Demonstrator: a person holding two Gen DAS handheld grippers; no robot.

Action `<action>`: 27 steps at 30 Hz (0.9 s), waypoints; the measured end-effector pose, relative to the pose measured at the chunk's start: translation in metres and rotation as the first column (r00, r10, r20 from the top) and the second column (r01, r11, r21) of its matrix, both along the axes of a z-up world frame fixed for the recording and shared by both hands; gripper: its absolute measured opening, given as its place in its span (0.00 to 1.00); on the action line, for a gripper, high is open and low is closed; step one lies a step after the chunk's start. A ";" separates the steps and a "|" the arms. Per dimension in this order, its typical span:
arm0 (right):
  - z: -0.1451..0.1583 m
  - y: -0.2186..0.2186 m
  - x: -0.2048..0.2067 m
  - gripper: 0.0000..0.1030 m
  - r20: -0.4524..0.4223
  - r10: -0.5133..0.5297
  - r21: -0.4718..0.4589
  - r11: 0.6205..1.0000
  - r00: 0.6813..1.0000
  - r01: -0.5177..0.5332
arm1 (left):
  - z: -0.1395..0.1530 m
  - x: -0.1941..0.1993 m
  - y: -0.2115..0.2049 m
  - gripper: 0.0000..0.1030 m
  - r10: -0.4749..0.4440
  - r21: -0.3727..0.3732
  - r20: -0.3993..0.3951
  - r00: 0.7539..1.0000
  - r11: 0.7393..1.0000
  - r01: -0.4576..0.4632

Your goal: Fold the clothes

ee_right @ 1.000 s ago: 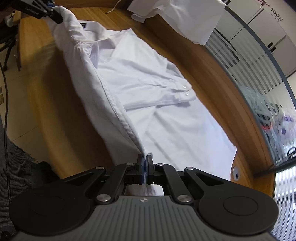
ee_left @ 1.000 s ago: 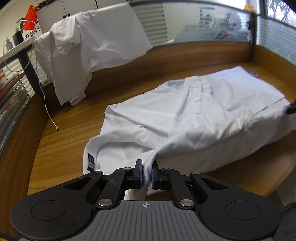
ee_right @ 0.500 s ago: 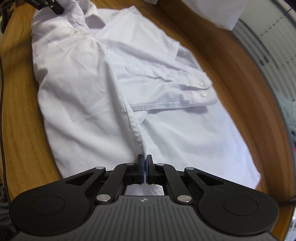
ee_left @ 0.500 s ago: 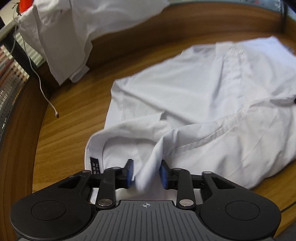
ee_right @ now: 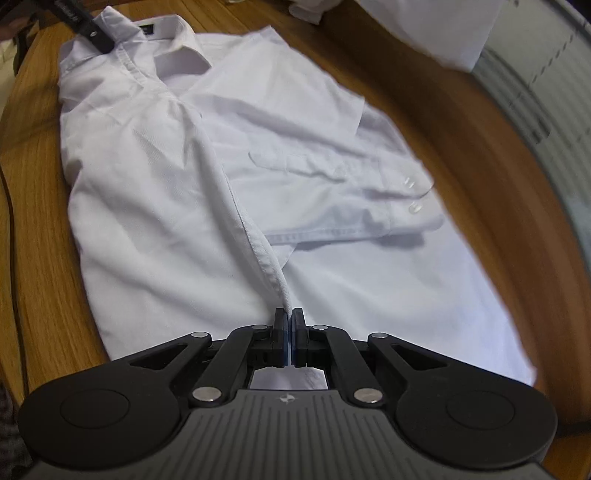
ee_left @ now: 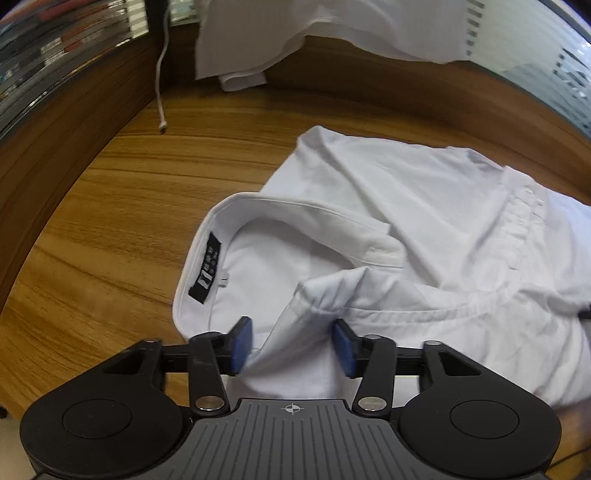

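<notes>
Right up close, the right gripper (ee_right: pixel 289 325) is pinched tight on the stitched front edge of the white dress shirt (ee_right: pixel 207 206), down at the hem end, with the fabric rising out of the closed jaws as a thin ridge. At the other end of the shirt the left gripper (ee_left: pixel 291 341) is opening, its blue pads (ee_left: pixel 242 345) standing apart with a soft tent of shoulder cloth between them, apparently no longer pressed. The shirt lies spread on the wooden table (ee_left: pixel 110 240), one side already folded over the middle, and a buttoned cuff (ee_right: pixel 413 206) rests across the body just beyond the right gripper's ridge. It looks light, limp cotton: it will sag, crease and trail wherever it is not supported, so a single pinch drags rather than carries. The firmer spots seem the best handholds, namely the hemmed edge, the shoulder seam and the collar (ee_left: pixel 295 206) with its dark label (ee_left: pixel 205 273), just past the left gripper. Farther off from the shirt, a white charging cable (ee_left: pixel 161 92) hangs down to the tabletop, and another white garment (ee_left: pixel 295 33) drapes over the table's raised back edge.
</notes>
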State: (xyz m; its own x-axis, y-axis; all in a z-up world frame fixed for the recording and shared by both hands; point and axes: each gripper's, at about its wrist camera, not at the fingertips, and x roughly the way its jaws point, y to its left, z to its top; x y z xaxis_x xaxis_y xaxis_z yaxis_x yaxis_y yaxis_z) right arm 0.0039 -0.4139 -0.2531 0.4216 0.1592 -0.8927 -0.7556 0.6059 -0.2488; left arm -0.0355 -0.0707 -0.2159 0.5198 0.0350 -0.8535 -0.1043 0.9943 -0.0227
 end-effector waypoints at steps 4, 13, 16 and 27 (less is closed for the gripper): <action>-0.011 -0.002 -0.004 0.03 0.014 -0.012 0.010 1.000 1.000 0.012 | -0.010 0.012 0.000 0.65 0.043 0.022 -0.008 0.999 0.999 -0.043; 0.042 -0.043 -0.027 0.33 0.045 -0.265 0.103 0.960 0.963 0.260 | 0.040 -0.001 0.035 0.80 0.246 -0.310 0.149 0.958 0.931 -0.191; 0.058 -0.079 -0.041 0.36 0.033 -0.427 0.133 0.898 0.903 0.420 | 0.050 0.001 0.025 0.80 0.182 -0.312 0.153 0.971 0.942 -0.127; 0.054 -0.228 -0.104 0.50 -0.025 -0.762 0.154 0.637 0.647 0.755 | 0.022 0.007 -0.066 0.78 -0.113 -0.190 0.006 0.994 0.975 0.112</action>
